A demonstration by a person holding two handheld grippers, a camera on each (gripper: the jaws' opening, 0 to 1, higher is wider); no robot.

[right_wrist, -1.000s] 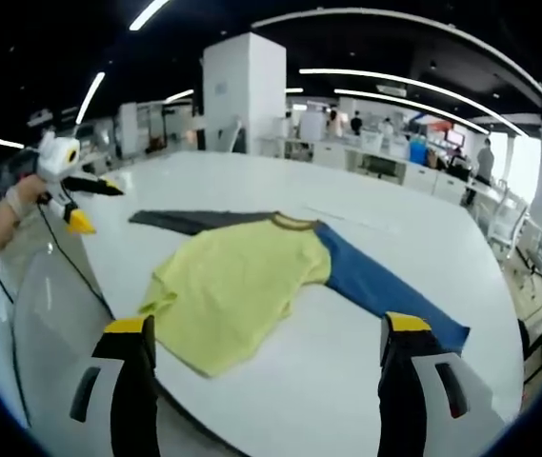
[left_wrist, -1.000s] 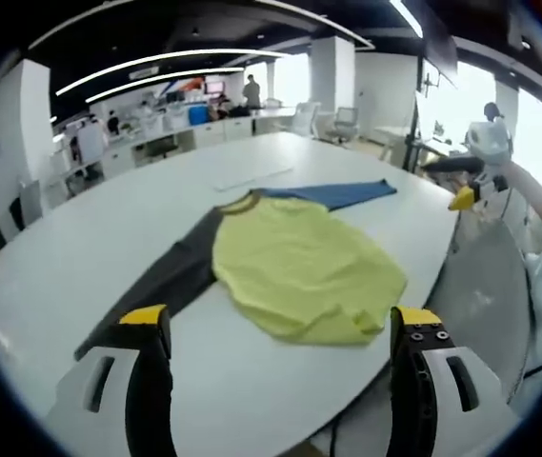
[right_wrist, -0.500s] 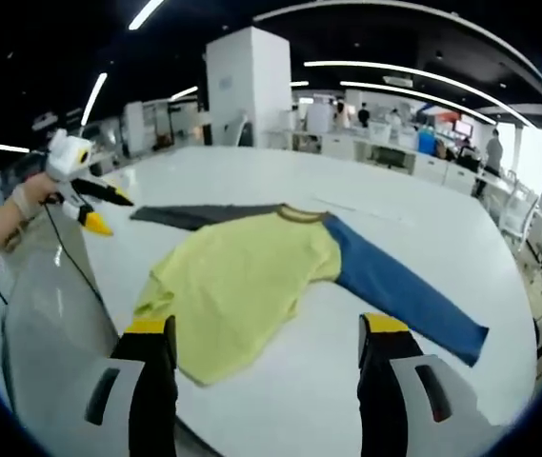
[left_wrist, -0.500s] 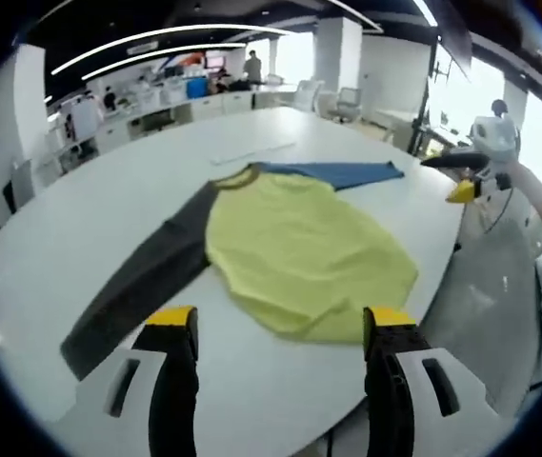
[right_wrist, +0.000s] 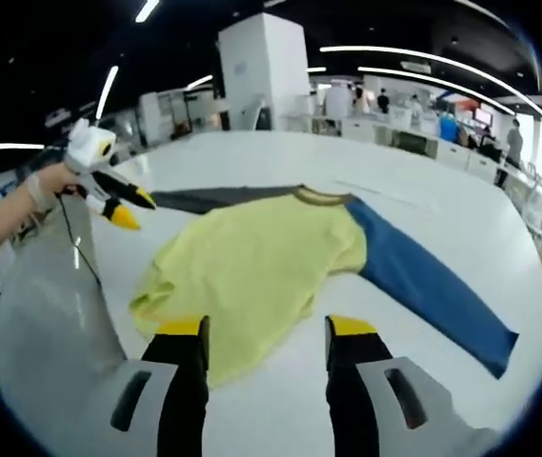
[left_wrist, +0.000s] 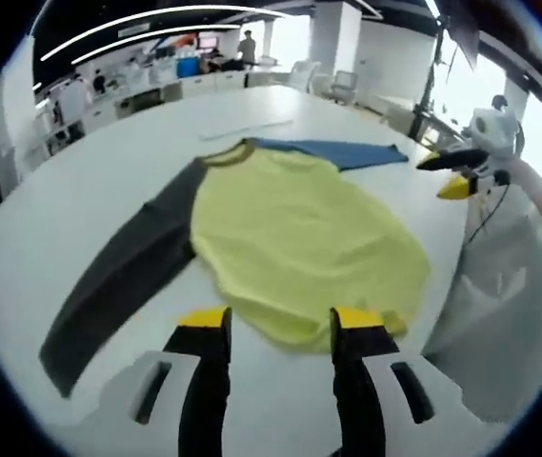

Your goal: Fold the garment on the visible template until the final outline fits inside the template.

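Note:
A long-sleeved shirt lies flat on the white table [left_wrist: 70,181], with a yellow body [left_wrist: 299,238], a dark grey sleeve [left_wrist: 118,276] and a blue sleeve [left_wrist: 337,152]. My left gripper [left_wrist: 281,322] hovers over the near hem, open with its jaws partly drawn in and nothing between them. My right gripper [right_wrist: 267,328] hangs over the yellow body [right_wrist: 251,271] near the table's edge, open the same way. From there the blue sleeve [right_wrist: 432,290] runs right and the grey sleeve [right_wrist: 213,200] runs left. Each gripper appears in the other's view, hand-held: the right gripper [left_wrist: 459,176], the left gripper [right_wrist: 118,205].
A faint pale strip [left_wrist: 247,129] lies on the table beyond the collar. The table's curved edge [left_wrist: 461,257] runs close to the shirt's hem. Office desks, chairs, a white pillar [right_wrist: 271,71] and people stand far behind.
Both cameras have moved closer to the shirt and lower over it. The jaws of both grippers have narrowed steadily. The shirt itself has not moved.

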